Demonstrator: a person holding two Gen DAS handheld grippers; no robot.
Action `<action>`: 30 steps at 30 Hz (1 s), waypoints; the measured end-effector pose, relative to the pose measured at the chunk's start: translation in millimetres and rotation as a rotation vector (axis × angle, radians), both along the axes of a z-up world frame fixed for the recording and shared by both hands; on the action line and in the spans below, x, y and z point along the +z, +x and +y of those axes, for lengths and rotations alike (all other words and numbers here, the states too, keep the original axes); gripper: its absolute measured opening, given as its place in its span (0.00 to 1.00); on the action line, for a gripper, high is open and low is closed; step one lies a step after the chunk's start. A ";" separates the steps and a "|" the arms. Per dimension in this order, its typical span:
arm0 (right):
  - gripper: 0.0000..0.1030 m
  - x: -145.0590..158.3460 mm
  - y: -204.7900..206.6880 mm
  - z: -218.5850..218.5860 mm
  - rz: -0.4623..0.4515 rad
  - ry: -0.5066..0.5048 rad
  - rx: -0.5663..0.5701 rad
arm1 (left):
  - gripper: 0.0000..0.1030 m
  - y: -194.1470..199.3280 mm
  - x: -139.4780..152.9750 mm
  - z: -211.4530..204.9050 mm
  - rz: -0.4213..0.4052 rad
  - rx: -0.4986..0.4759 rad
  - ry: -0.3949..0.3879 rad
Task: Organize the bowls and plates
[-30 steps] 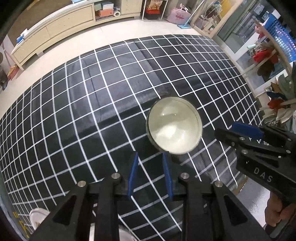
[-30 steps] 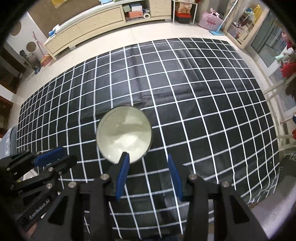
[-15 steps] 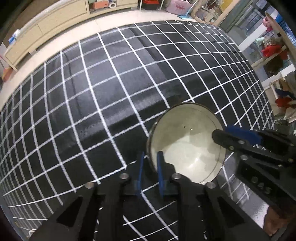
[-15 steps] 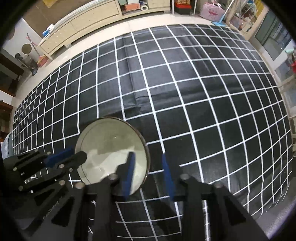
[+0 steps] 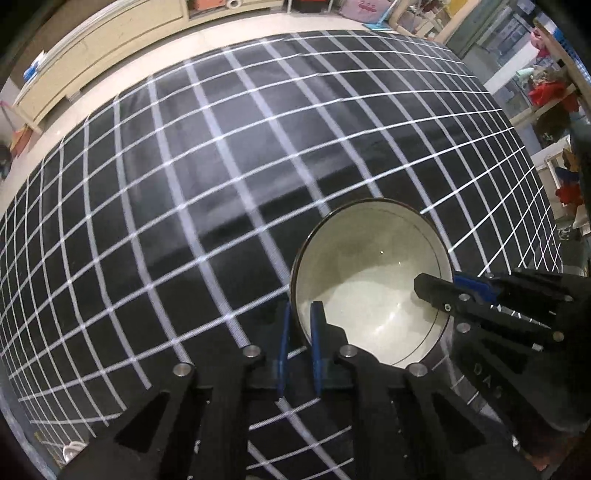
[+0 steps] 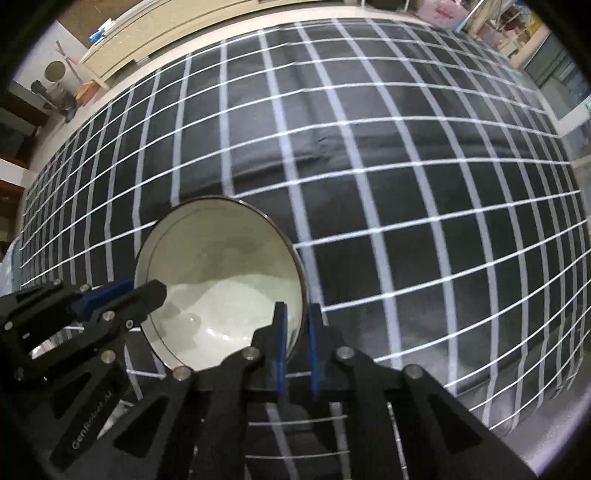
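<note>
A cream-white bowl (image 5: 373, 273) with a thin dark rim stands on the black, white-gridded tablecloth (image 5: 184, 184). My left gripper (image 5: 300, 321) is shut on the bowl's left rim, one blue pad inside and one outside. In the right wrist view the same bowl (image 6: 221, 258) has its right rim between the blue pads of my right gripper (image 6: 295, 319), whose jaws are closing and press on it. Each gripper shows in the other's view: the right gripper (image 5: 447, 286) over the bowl's right side, the left gripper (image 6: 146, 291) over its left side.
The cloth covers the table out to its far edge (image 6: 258, 29). A long cream cabinet (image 5: 99, 55) stands against the far wall. Cluttered shelves (image 5: 546, 96) line the right side. A small white object (image 5: 70, 452) lies at the near left corner.
Both grippers came down onto the bowl, which now looks larger. The left jaws shut on its left rim and the right jaws narrowed from wide onto its right rim.
</note>
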State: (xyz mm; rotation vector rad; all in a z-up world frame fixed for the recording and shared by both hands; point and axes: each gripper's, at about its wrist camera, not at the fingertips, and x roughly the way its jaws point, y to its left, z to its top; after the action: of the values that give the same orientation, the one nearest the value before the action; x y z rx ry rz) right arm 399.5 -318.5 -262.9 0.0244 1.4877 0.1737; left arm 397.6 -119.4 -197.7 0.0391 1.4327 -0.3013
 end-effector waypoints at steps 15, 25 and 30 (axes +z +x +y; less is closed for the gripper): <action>0.14 11.6 -61.1 103.4 0.002 0.018 0.159 | 0.09 -59.1 -3.0 115.3 0.027 0.114 0.018; 0.14 34.8 -137.5 218.9 0.013 0.004 0.213 | 0.09 -98.8 -19.3 192.8 0.024 0.158 0.021; 0.14 38.3 -141.6 266.5 0.009 -0.016 0.220 | 0.09 -114.3 -28.9 232.9 0.020 0.167 0.020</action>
State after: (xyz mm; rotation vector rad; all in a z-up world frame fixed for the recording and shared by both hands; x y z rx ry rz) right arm 257.9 -52.0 -224.6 -0.1517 1.4988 0.3397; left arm 283.3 113.5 -226.7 -0.0671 1.4490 -0.1507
